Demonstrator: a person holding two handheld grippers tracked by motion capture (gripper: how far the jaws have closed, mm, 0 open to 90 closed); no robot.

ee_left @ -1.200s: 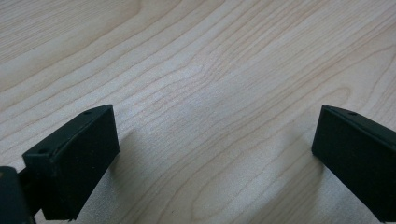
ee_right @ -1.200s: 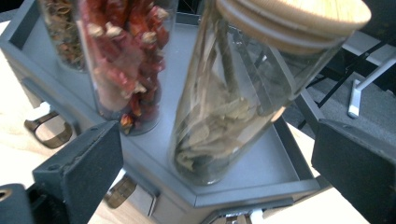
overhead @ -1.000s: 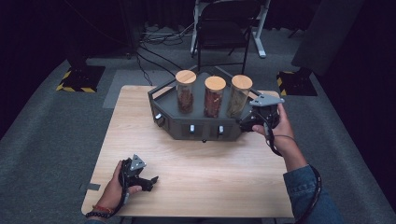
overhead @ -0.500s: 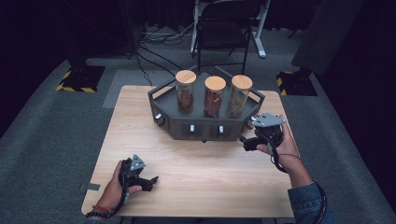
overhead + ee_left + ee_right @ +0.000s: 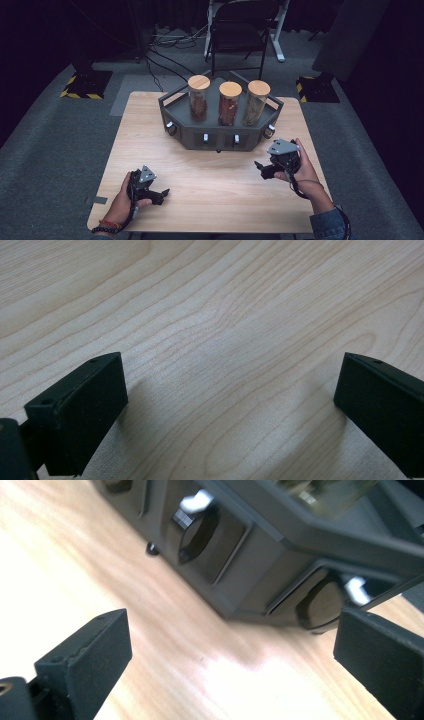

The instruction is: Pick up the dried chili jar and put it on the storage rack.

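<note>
Fingers (image 5: pixel 385 665) on the right gripper (image 5: pixel 263 169) were spread wide with nothing between them, hovering over the table (image 5: pixel 210 175) just in front of the dark tray (image 5: pixel 220 136), near its right corner. Left gripper (image 5: pixel 161 192) rested low at the near left of the table, its fingers (image 5: pixel 75 412) also wide apart and empty, with bare wood grain between them. Nearest work items were three jars on the tray: left jar (image 5: pixel 198 98), middle jar (image 5: pixel 230 103), right jar (image 5: pixel 256 103), all upright in a row, each with a wooden lid. Judging by looks, the jars were clear glass or hard plastic: stiff, smooth, likely slippery, possibly breakable, moderate weight with contents. Best hold was probably mid-body across the cylinder, below the lid, since lids may just lift off. Knobs on the tray front (image 5: pixel 200 530) sat close ahead in the right gripper view, somewhat blurred.
</note>
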